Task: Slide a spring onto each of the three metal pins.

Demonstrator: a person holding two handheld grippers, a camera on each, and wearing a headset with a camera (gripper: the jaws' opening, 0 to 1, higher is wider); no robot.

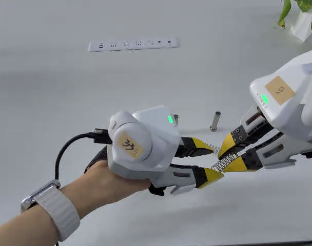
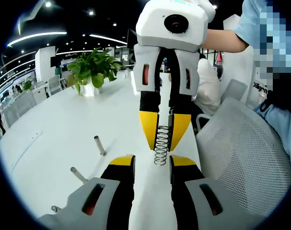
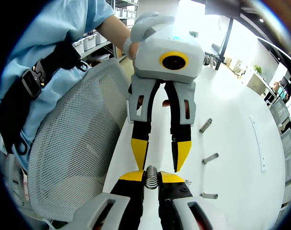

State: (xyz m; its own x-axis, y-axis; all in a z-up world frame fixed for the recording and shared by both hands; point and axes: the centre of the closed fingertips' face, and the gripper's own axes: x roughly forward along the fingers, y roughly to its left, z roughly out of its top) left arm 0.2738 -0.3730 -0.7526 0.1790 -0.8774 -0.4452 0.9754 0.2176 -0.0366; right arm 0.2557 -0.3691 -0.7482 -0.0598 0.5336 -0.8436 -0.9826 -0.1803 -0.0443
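Spring [image 1: 225, 161] is pinched crosswise between the yellow tips of your right gripper [image 2: 161, 143], held above the white table [image 1: 69, 102]. Your left gripper [image 3: 159, 163] faces it tip to tip, jaws spread and holding nothing; the spring's free end reaches between them. Two metal pins [image 1: 215, 121] [image 1: 175, 119] stand upright just behind the grippers. The tan sticker [image 1: 130, 146] on your left gripper bears handwriting that looks like "44". The right one's sticker [image 1: 279, 90] shows a single figure, 6 or 9.
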